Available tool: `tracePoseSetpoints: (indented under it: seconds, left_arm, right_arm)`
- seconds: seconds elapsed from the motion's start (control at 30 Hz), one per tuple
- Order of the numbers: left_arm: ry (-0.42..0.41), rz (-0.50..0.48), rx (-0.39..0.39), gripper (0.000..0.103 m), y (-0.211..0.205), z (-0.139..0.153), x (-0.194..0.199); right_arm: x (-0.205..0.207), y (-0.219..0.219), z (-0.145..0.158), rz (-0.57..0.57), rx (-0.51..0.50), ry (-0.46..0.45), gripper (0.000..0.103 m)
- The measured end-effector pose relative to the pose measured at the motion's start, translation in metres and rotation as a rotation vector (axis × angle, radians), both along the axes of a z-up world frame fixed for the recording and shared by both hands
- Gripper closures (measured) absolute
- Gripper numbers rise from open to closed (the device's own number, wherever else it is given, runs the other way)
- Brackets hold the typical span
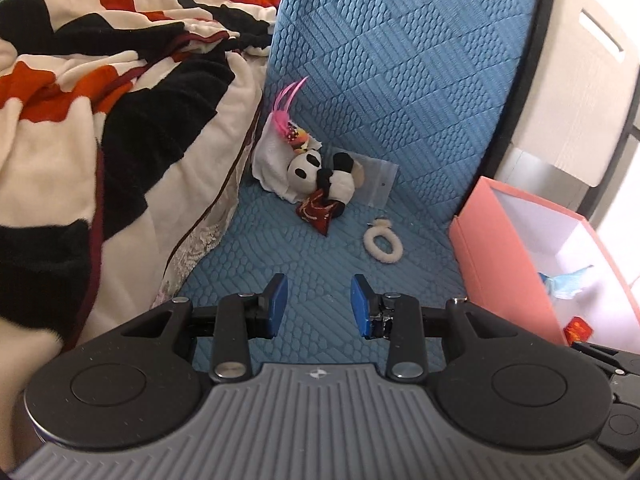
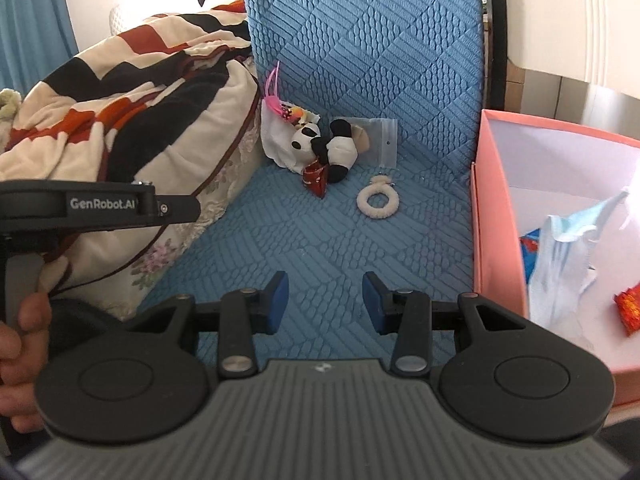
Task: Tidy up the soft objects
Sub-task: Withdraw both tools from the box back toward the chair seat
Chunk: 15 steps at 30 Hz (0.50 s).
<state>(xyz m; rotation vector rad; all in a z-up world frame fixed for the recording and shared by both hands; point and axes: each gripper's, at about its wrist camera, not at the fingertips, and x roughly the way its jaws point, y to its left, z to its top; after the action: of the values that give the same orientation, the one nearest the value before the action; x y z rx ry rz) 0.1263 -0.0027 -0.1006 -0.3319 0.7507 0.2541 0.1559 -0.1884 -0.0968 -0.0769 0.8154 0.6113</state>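
Left wrist view, both hand-held grippers [image 1: 319, 305] [image 2: 325, 302] part-open and empty, panda plush [image 1: 320, 178] ahead, blanket [image 1: 120, 140] left, pink box [image 1: 492, 260] right

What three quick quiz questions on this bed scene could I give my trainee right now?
1. True or false: the left gripper holds the panda toy.
2. Where does the fluffy white ring lie: A, in the pink box; B, on the blue mattress; C, on the blanket?
3. What pale blue item lies inside the box?

Key: 1 false, both grippers empty and open, right gripper too; 2 B; 3 a face mask.
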Motion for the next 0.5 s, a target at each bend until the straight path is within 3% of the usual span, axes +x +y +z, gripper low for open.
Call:
tracePoseSetpoints:
  seconds: [0.5]
  left_arm:
    - [-0.004,-0.025,-0.023,0.063,0.022,-0.028,0.093]
  right_arm:
    - [0.068,0.031,-0.032,0.012,0.003,0.003,0.059]
